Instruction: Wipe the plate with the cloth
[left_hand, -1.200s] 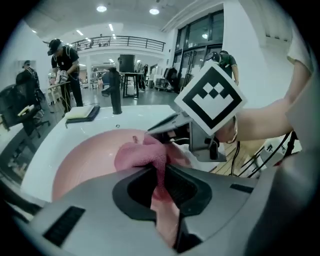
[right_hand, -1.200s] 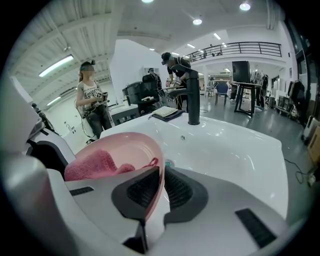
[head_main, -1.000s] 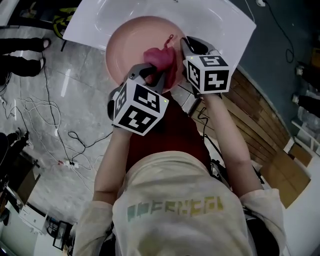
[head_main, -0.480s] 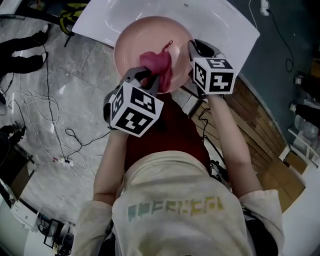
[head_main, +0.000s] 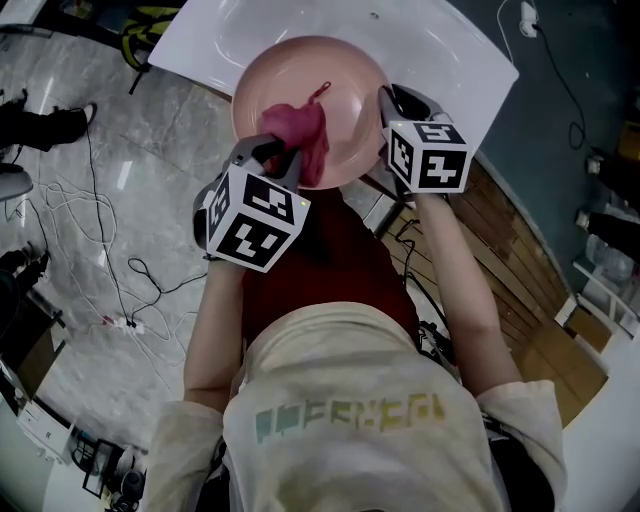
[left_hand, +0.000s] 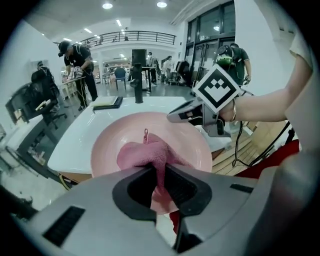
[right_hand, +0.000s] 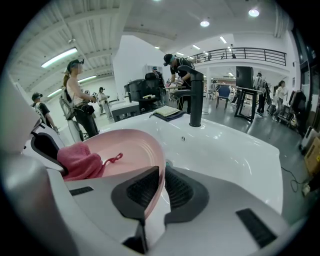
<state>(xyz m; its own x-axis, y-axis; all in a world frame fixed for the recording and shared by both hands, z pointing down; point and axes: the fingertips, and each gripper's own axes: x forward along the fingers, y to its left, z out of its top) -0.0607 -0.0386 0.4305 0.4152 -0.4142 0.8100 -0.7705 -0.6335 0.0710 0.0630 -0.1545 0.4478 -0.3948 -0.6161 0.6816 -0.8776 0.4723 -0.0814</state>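
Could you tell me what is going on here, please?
A person is working with a gripper in each hand. The right gripper is shut on the rim of a pink plate and holds it by the near edge of a white sink. The left gripper grips a pink cloth, which lies bunched on the plate's inside.

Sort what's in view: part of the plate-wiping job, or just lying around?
In the job: plate, held at its rim by the right gripper; cloth, clamped in the left gripper.
Lying about: black faucet, notebook, floor cables.
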